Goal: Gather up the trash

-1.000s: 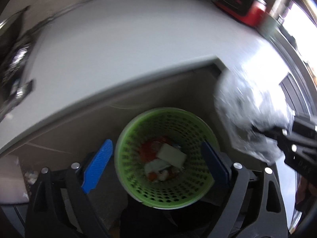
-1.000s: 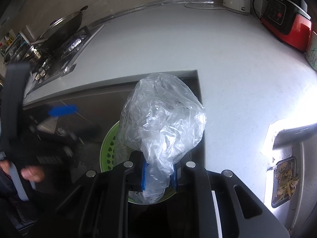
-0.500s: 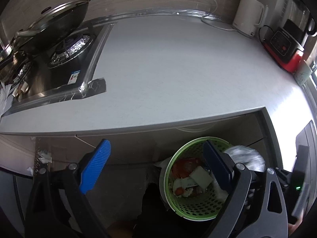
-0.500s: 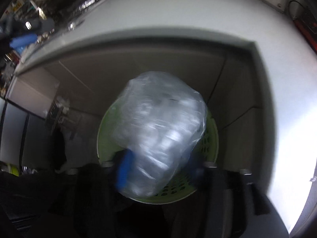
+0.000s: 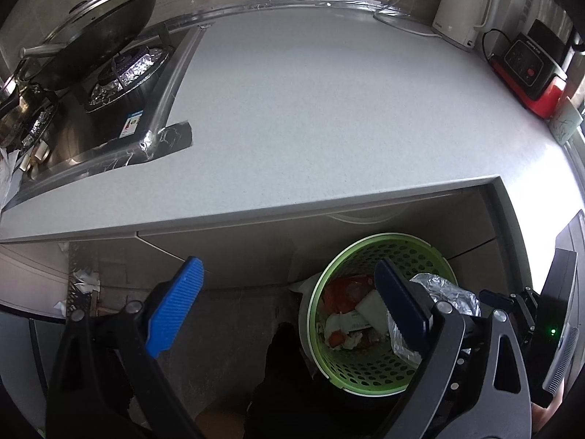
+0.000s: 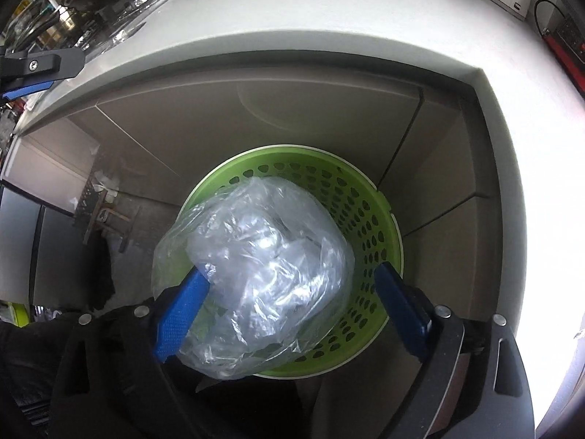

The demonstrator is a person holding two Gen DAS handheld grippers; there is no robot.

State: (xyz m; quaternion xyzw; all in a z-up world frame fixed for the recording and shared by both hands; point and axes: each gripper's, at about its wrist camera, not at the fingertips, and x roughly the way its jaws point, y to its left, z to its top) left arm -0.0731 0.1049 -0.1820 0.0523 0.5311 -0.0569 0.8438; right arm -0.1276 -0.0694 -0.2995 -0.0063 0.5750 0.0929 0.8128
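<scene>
In the right wrist view, a crumpled clear plastic bag point(image 6: 256, 278) fills the centre of the frame, puffed into a rough ball with glossy creases and whitish highlights. It sits between the blue-padded fingers of the right gripper point(image 6: 292, 314), whose jaws stand wide apart. The bag touches the left pad point(image 6: 181, 316) and lies clear of the right one, so whether anything pinches it cannot be told. The bag hangs over the mouth of a round lime-green perforated plastic basket point(image 6: 362, 226), covering its left half.

In the left wrist view, the same green basket point(image 5: 336, 351) sits in the lower right of the frame, on the floor below the edge of the pale grey speckled countertop point(image 5: 329, 117). Inside lie orange and white scraps of trash point(image 5: 351, 311). The plastic bag point(image 5: 442, 292) shows at the basket's right rim, partly hidden behind the right finger. The left gripper point(image 5: 289, 303) has its blue pads spread wide with nothing between them.

At the upper left of that view stands a steel stove point(image 5: 91, 117) with a dark lidded pan point(image 5: 98, 36). At the upper right are a white electric kettle point(image 5: 460, 7) and a red and black appliance point(image 5: 530, 73).
</scene>
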